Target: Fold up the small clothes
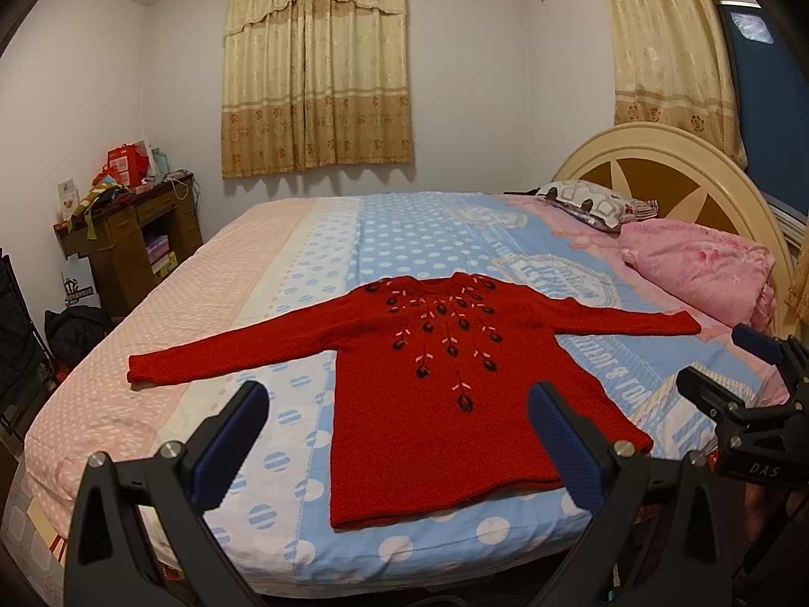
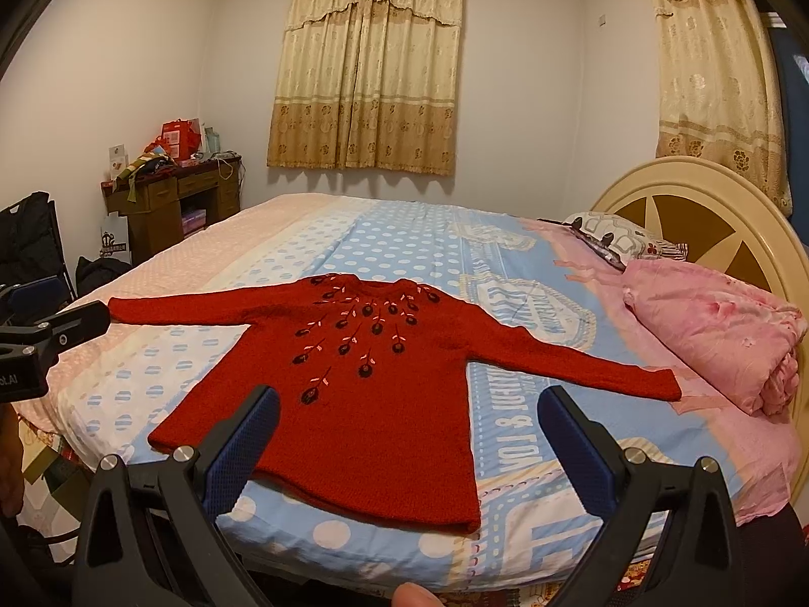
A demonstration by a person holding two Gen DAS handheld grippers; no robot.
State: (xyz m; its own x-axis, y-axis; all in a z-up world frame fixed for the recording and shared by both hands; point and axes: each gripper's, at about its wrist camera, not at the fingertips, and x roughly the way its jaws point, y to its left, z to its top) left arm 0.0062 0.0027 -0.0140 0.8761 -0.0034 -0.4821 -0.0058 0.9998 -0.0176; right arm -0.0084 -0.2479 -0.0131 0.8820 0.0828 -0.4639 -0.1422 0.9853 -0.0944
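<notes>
I see a red knitted sweater (image 1: 435,394) lying flat on the bed (image 1: 404,232), sleeves spread wide, with dark stitched flowers and pale leaves fanning down from the round neck. The sheet under it is smooth, with white dots on blue and pink. My left hand-held gripper (image 1: 399,435) and right hand-held gripper (image 2: 409,440) both hover released over the hem, ribbed blue pads apart, grasping nothing. A puffy pink quilt (image 2: 708,334) sits by the round headboard (image 2: 708,212).

Both wrist views near, facing sweater (image 1: 435,394), bed (image 1: 283,263)
</notes>
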